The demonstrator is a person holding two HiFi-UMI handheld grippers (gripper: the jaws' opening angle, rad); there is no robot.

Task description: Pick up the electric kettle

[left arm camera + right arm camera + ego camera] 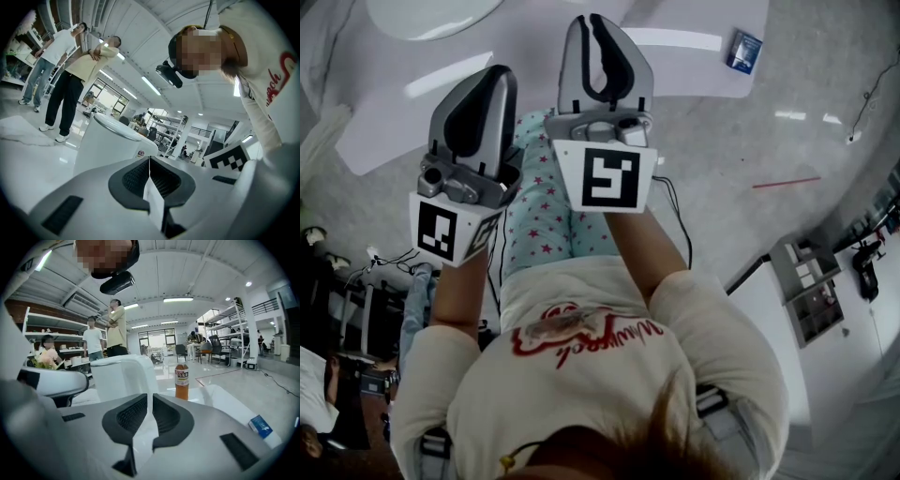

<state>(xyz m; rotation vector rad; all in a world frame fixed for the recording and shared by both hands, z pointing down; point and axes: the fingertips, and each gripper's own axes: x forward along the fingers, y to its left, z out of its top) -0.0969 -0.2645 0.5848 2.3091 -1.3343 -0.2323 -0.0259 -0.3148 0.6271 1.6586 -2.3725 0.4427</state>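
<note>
Overhead, in the head view, both grippers were seen held out ahead of the person, above a white table (694, 70). The left gripper (485, 86) and the right gripper (602, 26) were carried side by side, each with its jaws brought together and nothing gripped. The white electric kettle (431, 17) was partly cut off by the frame edge, ahead of the left gripper and a little to its left, apart from both. A blue box (744, 52) was seen lying to the right of the right gripper.

From the left gripper view, the left gripper (149, 161) was shown with its pads pressed against each other, empty. The electric kettle (110, 145) was seen upright ahead of it and slightly left, untouched. Two people (70, 84) were seen standing beyond, farther left.

From the right gripper view, the right gripper (150, 399) was likewise found closed on nothing. The electric kettle (123, 376) was seen just ahead, slightly left; a bottle (182, 380) was seen beyond the tips to the right, and the blue box (260, 426) farther right
</note>
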